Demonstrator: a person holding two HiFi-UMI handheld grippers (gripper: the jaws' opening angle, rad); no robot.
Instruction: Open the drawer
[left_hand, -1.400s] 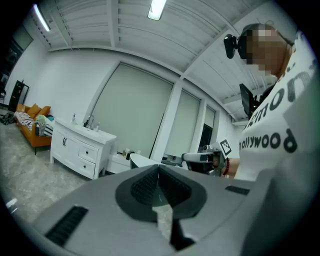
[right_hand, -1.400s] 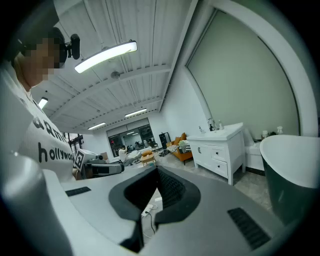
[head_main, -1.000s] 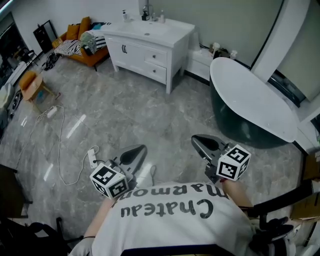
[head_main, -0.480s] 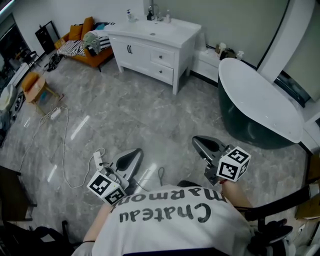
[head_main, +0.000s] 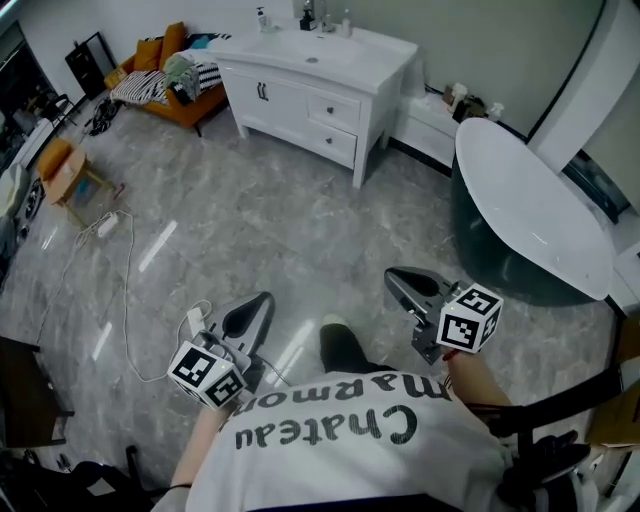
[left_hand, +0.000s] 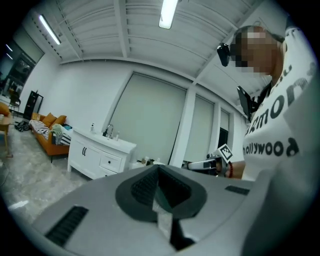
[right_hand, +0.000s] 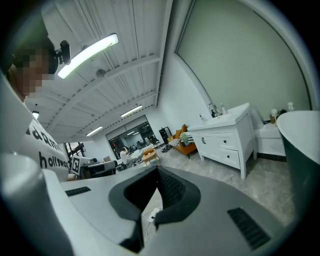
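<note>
A white vanity cabinet (head_main: 310, 85) stands across the room at the top of the head view, with two drawers (head_main: 334, 124) stacked on its right half, both closed. It also shows in the left gripper view as the vanity (left_hand: 100, 155), and in the right gripper view as the vanity (right_hand: 225, 142) with its drawers (right_hand: 228, 149). My left gripper (head_main: 262, 299) and right gripper (head_main: 392, 276) are held near my body, far from the cabinet and pointing toward it. Each has its jaws together and holds nothing. Close up, the left gripper (left_hand: 160, 186) and the right gripper (right_hand: 156, 186) look the same.
A dark bathtub with a white rim (head_main: 520, 210) fills the right side. An orange sofa (head_main: 160, 75) and a small orange stool (head_main: 65, 170) stand at the left. A power strip with a cable (head_main: 193, 321) lies on the grey floor by my left gripper. My shoe (head_main: 340, 345) is forward.
The vanity and tub have come closer and shifted right in the head view. Both grippers moved forward with me, still shut. My foot has stepped into view between them.
</note>
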